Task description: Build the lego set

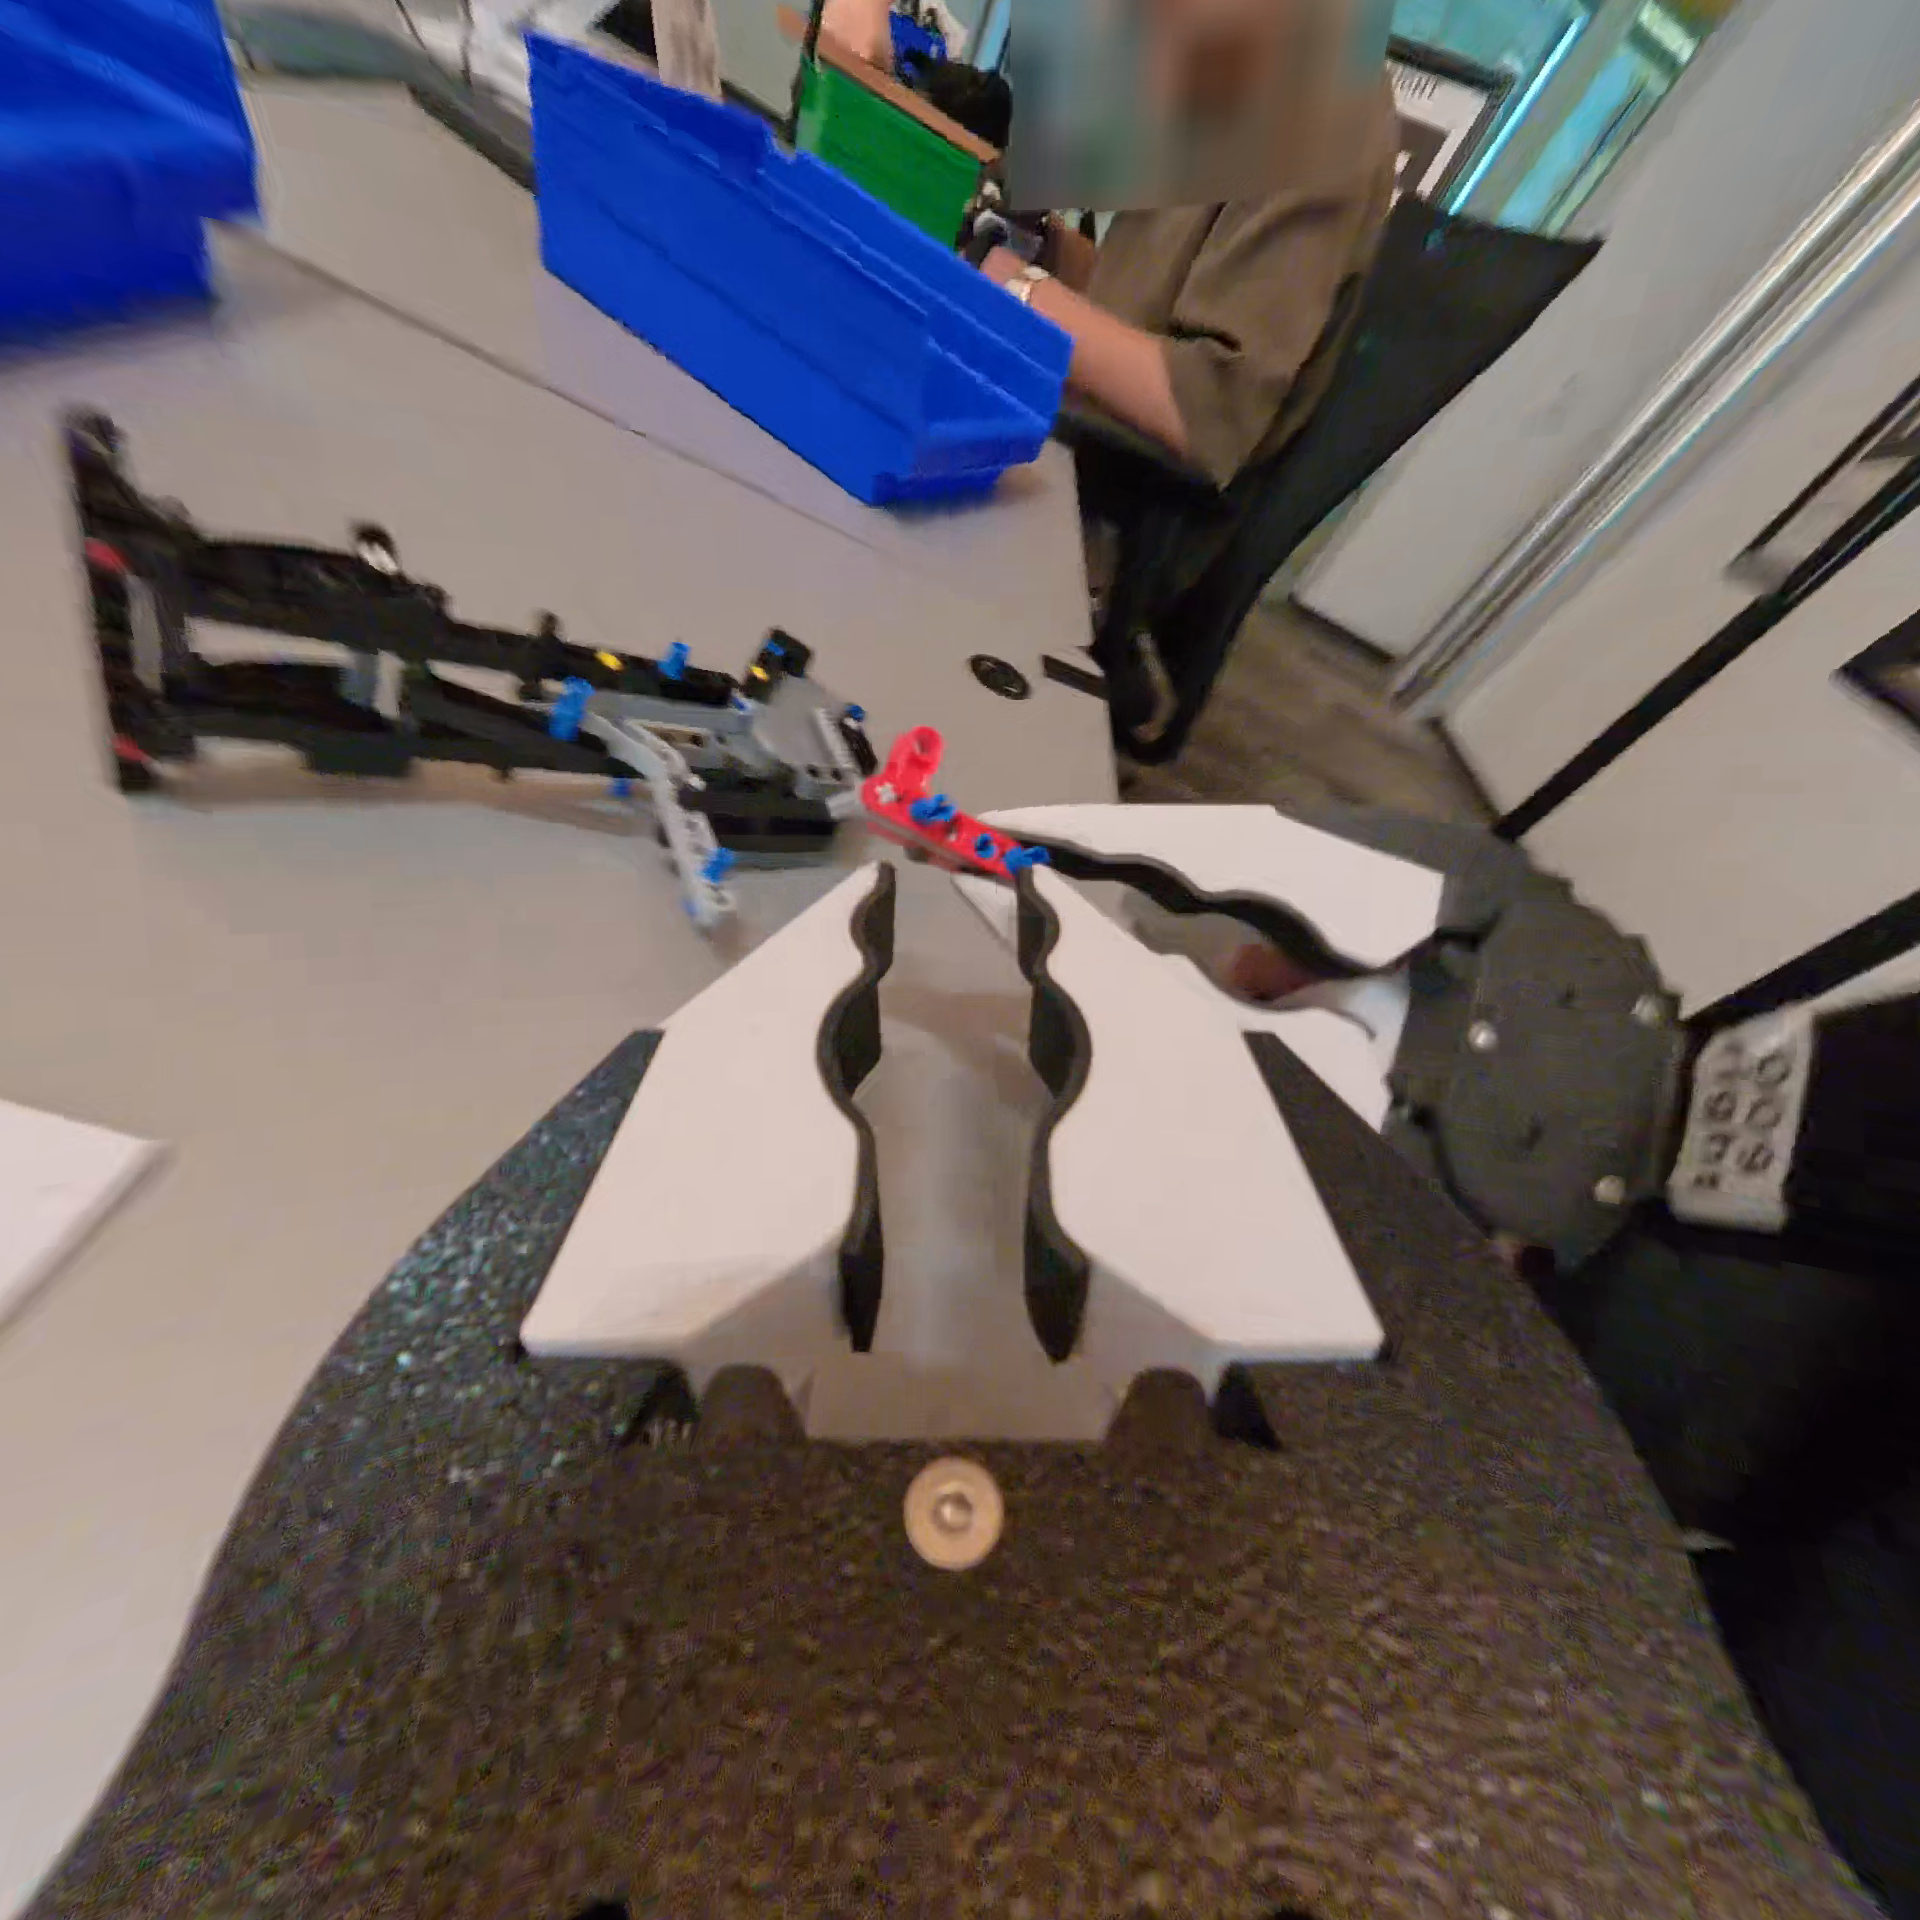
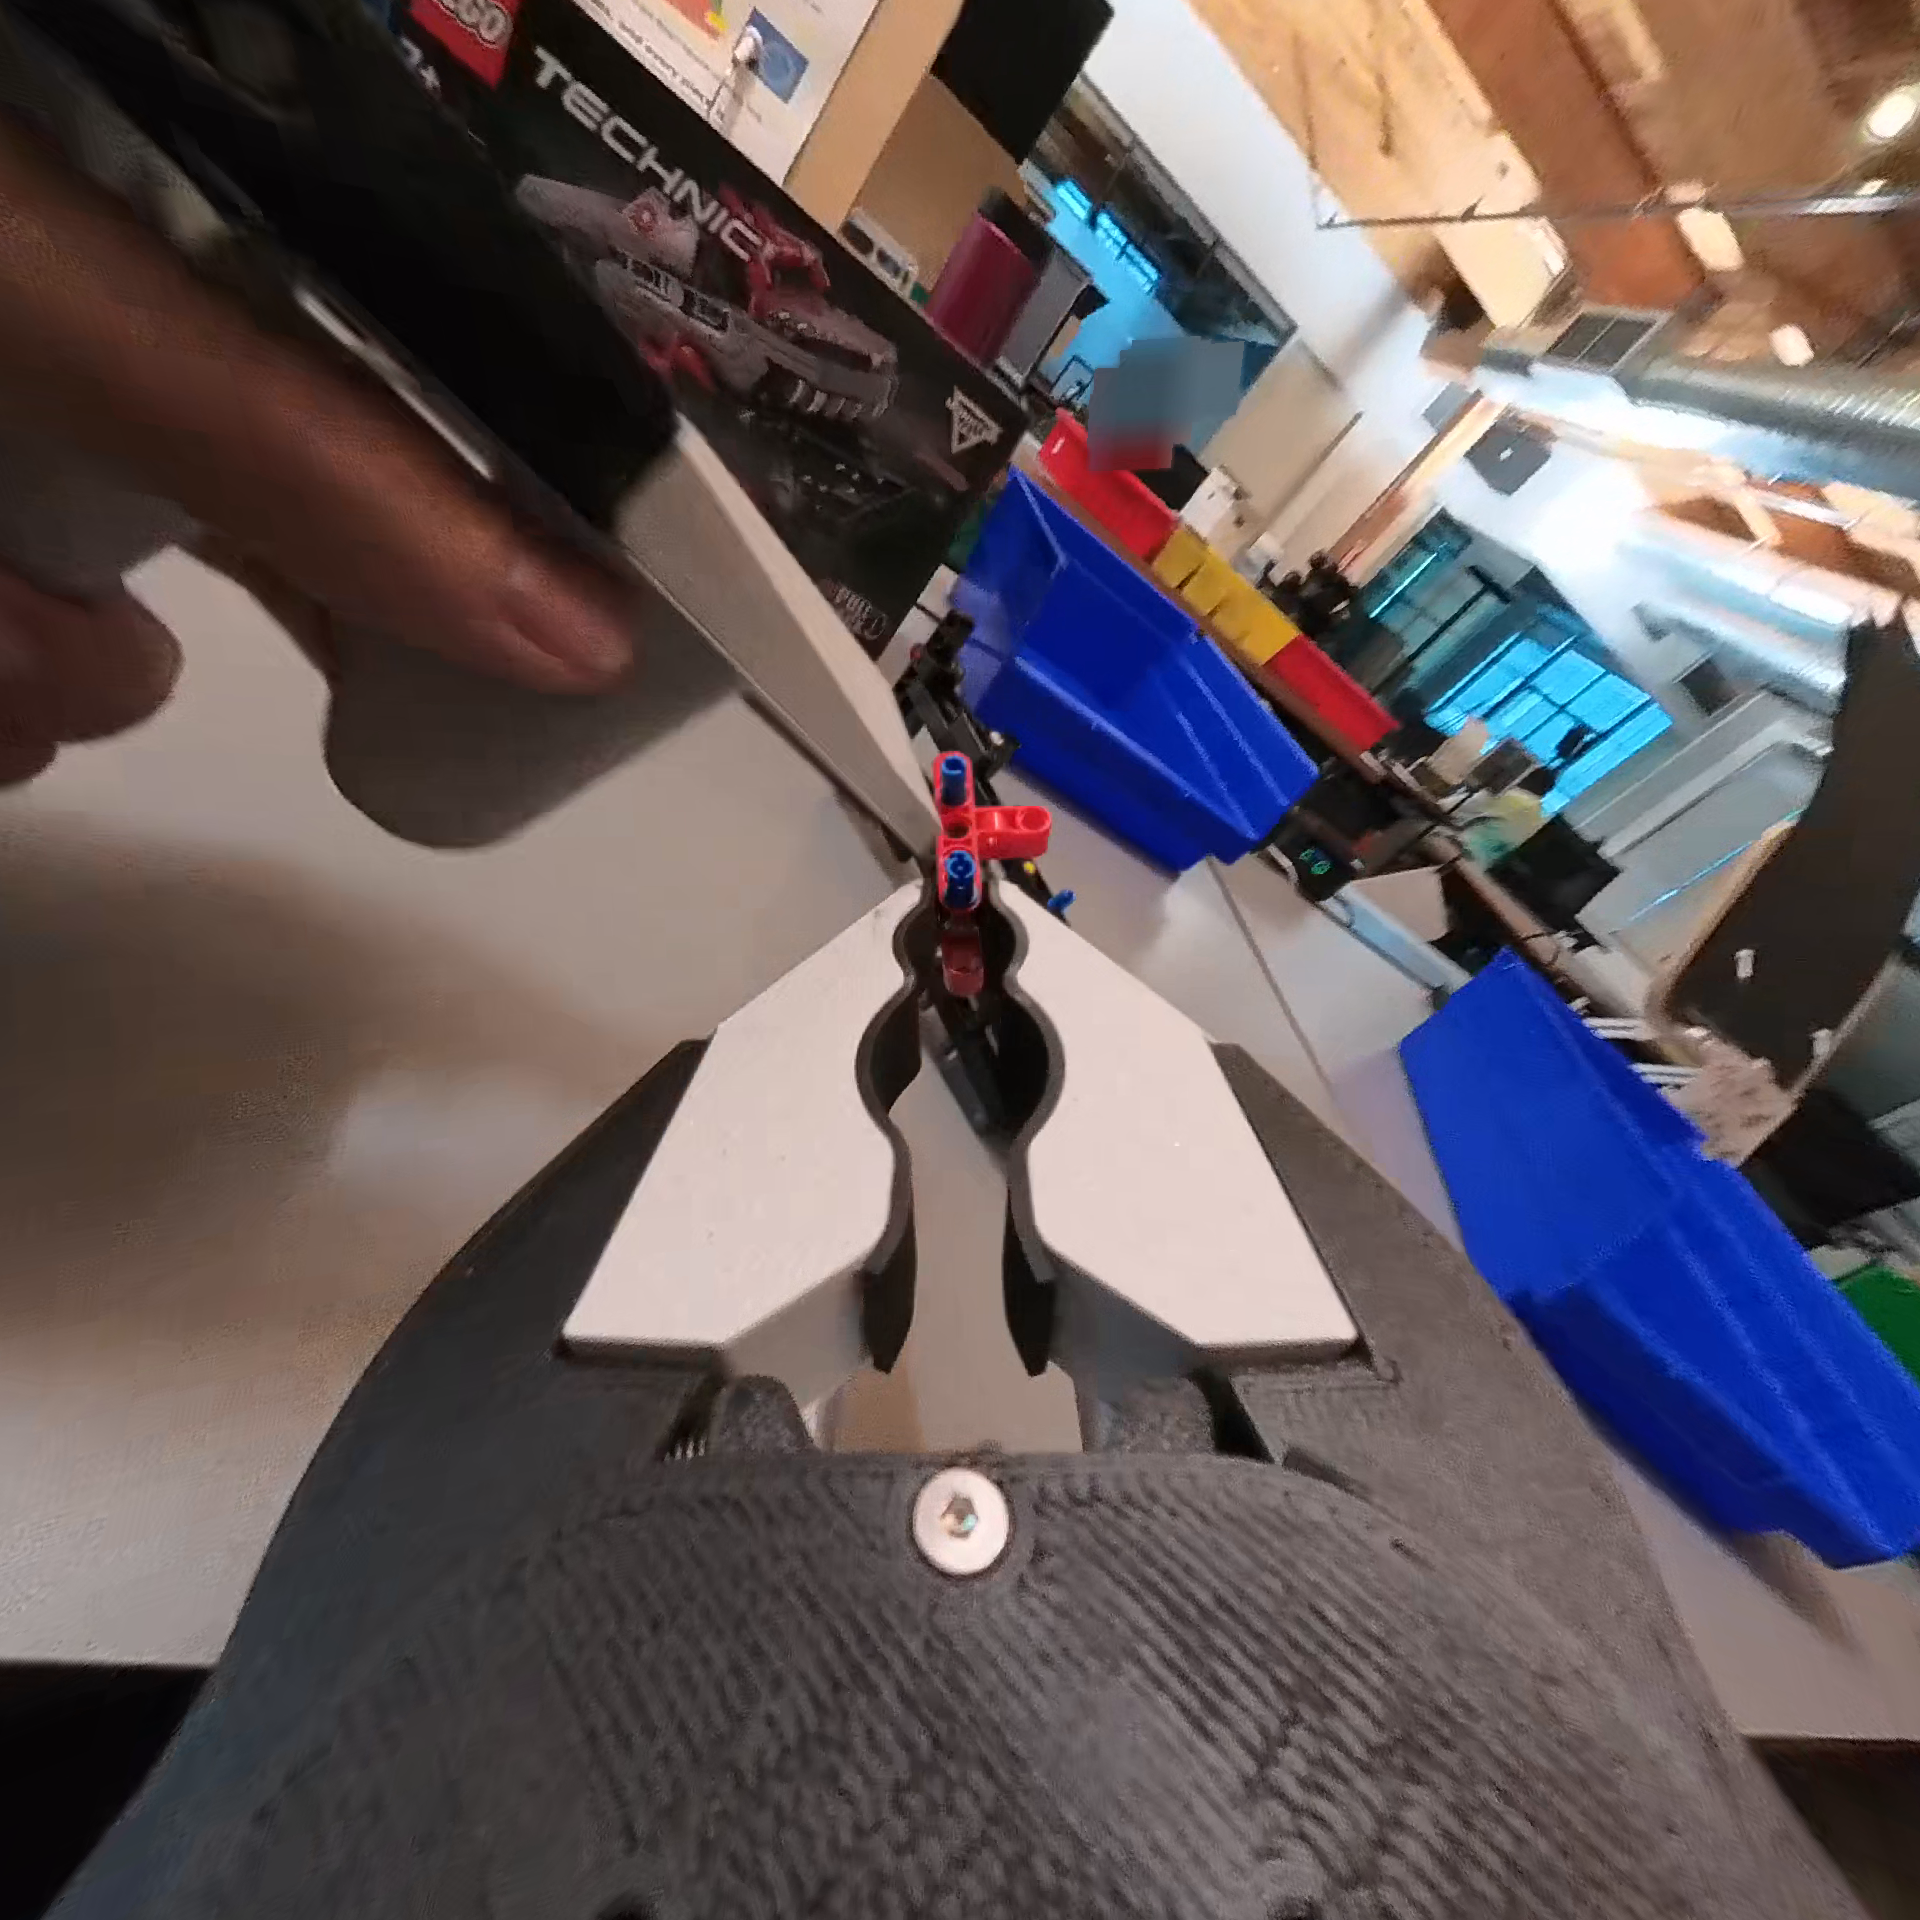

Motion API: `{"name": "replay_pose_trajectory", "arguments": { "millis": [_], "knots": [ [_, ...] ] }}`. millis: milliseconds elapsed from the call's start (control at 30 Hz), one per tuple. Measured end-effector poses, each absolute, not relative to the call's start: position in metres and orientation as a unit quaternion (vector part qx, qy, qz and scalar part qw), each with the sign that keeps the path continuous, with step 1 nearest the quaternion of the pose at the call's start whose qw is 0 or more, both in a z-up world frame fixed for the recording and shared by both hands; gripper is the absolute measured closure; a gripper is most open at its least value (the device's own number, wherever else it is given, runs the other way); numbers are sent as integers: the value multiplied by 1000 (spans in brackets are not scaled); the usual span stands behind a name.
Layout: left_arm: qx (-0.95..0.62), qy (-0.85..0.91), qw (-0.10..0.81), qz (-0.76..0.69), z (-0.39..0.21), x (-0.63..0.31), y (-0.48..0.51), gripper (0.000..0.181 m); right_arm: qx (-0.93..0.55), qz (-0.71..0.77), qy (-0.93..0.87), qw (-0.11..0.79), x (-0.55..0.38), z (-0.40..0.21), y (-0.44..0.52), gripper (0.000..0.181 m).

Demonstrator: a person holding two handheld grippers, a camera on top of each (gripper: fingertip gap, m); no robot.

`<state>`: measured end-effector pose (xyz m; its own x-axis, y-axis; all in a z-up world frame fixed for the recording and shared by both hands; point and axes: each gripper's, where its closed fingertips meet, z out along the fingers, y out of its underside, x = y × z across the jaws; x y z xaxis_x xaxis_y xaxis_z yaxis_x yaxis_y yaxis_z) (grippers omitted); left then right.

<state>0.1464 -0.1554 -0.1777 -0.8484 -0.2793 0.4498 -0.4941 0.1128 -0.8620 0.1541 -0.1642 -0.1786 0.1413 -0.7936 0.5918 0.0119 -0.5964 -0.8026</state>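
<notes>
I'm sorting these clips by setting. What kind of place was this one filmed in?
Most likely a shared workshop or lab: blue parts bins stand on grey tables, ducting and lights hang from an open ceiling, and another person works nearby.

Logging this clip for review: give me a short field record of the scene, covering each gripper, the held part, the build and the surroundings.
left gripper: open, holds nothing, tips near the red piece
right gripper: shut on red piece
red piece: red angled beam with blue pins, held at the fingertips, close to the chassis end
chassis: long black and grey build lying on the grey table
blue bins: at the table's far side
set box: propped behind, dark
stage: red piece not visibly attached yet
</notes>
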Motion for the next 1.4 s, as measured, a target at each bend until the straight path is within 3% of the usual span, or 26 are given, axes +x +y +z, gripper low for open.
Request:
{"name": "replay_pose_trajectory", "arguments": {
  "millis": [233,333,467,633,800,900,933,1067,1167,1333,1400],
  "knots": [
    [344,-661,205,634,-175,146,-167,156,-676,-634,241,288,150,-180,-161,176],
    [344,-676,172,628,-184,153,-164,166,-692,-637,217,261,152,-185,-157,175],
    [321,-710,115,616,-192,161,-161,175,-715,-593,214,301,154,-194,-148,172],
    [252,-798,-19,546,-216,182,-144,176,-734,-542,213,349,158,-185,-166,153],
    [205,-845,-86,486,-222,202,-133,176,-723,-446,315,423,182,-157,-250,132],
    [198,-853,-114,470,-223,216,-130,176,-746,-283,370,476,190,-178,-265,106],
    [201,-850,-113,474,-223,217,-131,176,-755,-251,367,482,191,-185,-264,109],
    [184,-838,-135,496,-220,216,-129,176,-771,-245,356,468,202,-211,-262,89],
    [172,-839,-160,491,-224,215,-122,177,-799,-244,351,423,204,-233,-261,85],
    [183,-841,-140,490,-227,211,-122,177,-812,-272,345,385,213,-241,-257,92],
    [183,-842,-145,487,-228,211,-122,177,-818,-264,329,392,210,-240,-247,109]
  ]
}}
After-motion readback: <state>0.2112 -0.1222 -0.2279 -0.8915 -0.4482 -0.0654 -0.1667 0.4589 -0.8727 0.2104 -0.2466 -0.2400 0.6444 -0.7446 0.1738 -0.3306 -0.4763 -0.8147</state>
